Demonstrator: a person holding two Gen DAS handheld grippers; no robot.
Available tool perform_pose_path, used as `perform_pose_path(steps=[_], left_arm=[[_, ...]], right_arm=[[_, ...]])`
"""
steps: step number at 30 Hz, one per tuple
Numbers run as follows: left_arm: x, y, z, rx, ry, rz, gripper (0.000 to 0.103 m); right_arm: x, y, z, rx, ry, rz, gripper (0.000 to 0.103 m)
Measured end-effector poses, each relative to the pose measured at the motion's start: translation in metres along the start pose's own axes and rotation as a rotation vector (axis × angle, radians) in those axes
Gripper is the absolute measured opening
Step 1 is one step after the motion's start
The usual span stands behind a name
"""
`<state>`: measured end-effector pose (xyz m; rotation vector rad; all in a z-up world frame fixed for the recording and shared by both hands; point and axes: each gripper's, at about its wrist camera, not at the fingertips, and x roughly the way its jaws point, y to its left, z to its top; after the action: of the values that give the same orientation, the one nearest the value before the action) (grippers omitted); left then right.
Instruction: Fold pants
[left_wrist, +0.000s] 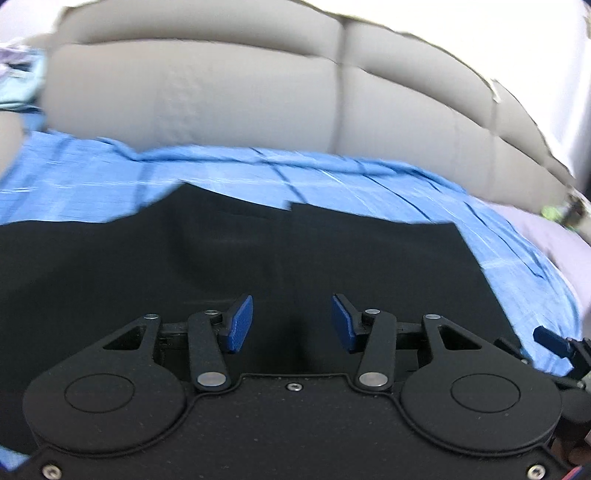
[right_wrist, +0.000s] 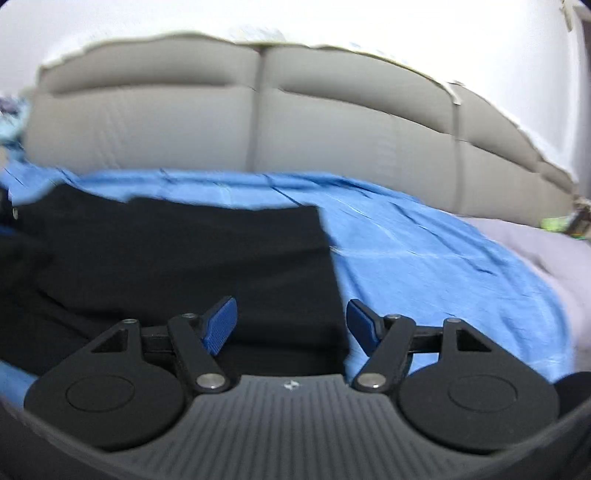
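Observation:
Black pants (left_wrist: 258, 251) lie spread flat on a blue cloth (left_wrist: 92, 177). My left gripper (left_wrist: 291, 314) hovers over the pants' middle, open, its blue pads (left_wrist: 240, 321) apart with only the dark fabric below them. In the right wrist view the pants (right_wrist: 184, 251) end in a straight right edge. My right gripper (right_wrist: 291, 317) stands open astride that edge, one pad over black fabric, the other pad (right_wrist: 360, 325) over the blue cloth (right_wrist: 424, 258). One blue pad of the right gripper (left_wrist: 550, 341) shows at the left wrist view's right margin.
A grey padded backrest (left_wrist: 221, 92) rises behind the blue cloth, also seen as the backrest (right_wrist: 147, 129) in the right wrist view. A pale lilac cloth (right_wrist: 554, 251) lies at the right. Light-coloured clutter (left_wrist: 14, 81) sits at the far left.

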<state>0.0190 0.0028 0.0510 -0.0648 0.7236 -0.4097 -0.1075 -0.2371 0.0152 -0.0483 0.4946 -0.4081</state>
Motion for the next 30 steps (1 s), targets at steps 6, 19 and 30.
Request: perform_pose_path(steps=[6,19,30], left_arm=[[0.045,-0.02,0.015,0.017,0.059,-0.028,0.045],[0.076,-0.024,0.018,0.157,0.108,0.114,0.048],[0.054,-0.017,0.024,0.078,0.139,0.049,0.043]], right_arm=[[0.0,-0.009,-0.013,-0.076,0.058,-0.059,0.076],[0.046,-0.003,-0.002,-0.078,-0.016,-0.123,0.009],[0.011,0.002,-0.038,-0.138,0.024,-0.152,0.006]])
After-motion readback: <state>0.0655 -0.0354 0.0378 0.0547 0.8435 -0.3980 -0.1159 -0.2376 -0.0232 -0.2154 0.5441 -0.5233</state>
